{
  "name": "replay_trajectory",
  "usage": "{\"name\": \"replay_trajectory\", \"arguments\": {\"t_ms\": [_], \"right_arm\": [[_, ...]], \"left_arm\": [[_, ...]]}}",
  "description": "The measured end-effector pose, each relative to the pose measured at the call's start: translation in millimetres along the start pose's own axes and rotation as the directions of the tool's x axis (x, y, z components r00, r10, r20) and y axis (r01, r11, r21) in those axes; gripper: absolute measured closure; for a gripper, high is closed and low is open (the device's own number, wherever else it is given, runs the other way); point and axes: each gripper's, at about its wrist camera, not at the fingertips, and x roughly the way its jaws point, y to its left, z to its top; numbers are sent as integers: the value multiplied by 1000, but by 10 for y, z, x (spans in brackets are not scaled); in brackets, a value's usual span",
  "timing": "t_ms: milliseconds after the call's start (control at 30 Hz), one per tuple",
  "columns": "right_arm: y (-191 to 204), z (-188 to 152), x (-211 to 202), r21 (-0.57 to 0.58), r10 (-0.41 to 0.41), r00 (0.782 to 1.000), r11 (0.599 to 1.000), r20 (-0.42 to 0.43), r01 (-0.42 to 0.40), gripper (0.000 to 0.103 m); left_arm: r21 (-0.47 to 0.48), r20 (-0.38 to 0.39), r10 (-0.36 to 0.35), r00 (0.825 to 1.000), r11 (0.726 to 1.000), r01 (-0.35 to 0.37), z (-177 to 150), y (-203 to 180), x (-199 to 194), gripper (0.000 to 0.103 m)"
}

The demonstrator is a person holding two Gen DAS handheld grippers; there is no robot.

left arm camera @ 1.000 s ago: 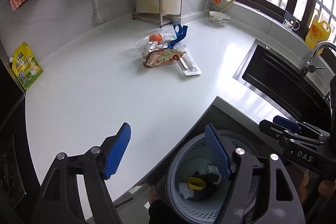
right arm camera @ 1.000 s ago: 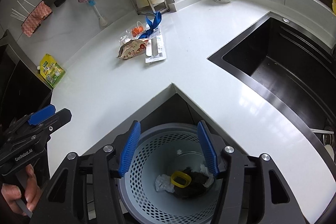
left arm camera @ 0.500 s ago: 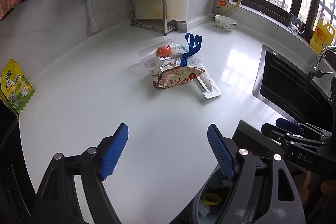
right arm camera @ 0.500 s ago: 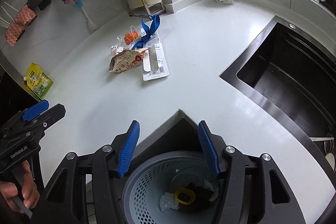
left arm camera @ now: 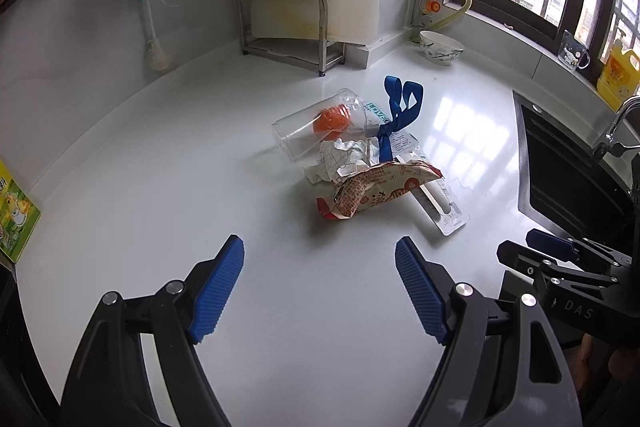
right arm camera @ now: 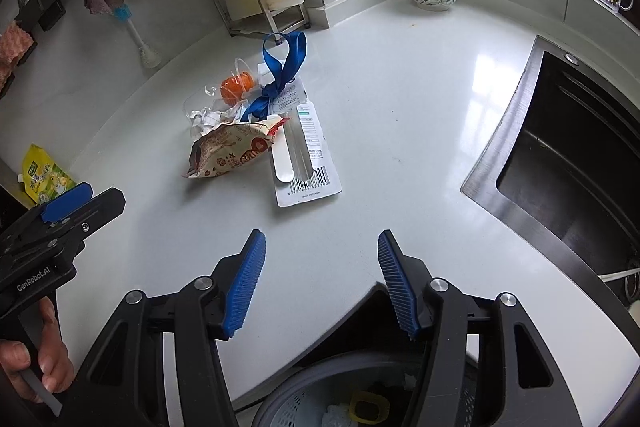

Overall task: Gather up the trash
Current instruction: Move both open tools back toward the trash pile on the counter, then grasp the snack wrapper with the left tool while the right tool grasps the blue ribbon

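Both sets of jaws are standing spread with nothing between them: the left gripper (left arm camera: 319, 293) and the right gripper (right arm camera: 321, 281) are hanging over the white countertop (left arm camera: 160, 187), short of the trash. Only the right wrist view is showing the grey perforated bin (right arm camera: 304, 399) below the counter's edge. Near the counter's back corner, the litter is lying heaped: a printed snack wrapper (left arm camera: 376, 193), crumpled paper (left arm camera: 340, 159), a clear plastic cup (left arm camera: 316, 129), a blue ribbon (left arm camera: 396, 115) and a flat blister pack (right arm camera: 306, 155).
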Motion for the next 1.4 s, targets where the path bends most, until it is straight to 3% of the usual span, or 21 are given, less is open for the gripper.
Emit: {"name": "replay_trajectory", "arguments": {"t_ms": [333,567,1033,1400], "right_arm": [[80,193,341,-30,-38,999,999,-6,37,39],[154,336,539,-88,-20,1000,996,-18,19,35],[267,508,905,-211,-62,997,976,-40,52,34],[310,669,1056,-262,-44,999,964,-19,38,34]], "left_arm": [[25,-29,-48,998,998,49,84,127,277,26],[26,-38,-68,997,997,69,130,174,415,26],[11,-60,-85,995,996,85,121,249,544,27],[6,-65,-88,994,996,89,130,242,577,27]]}}
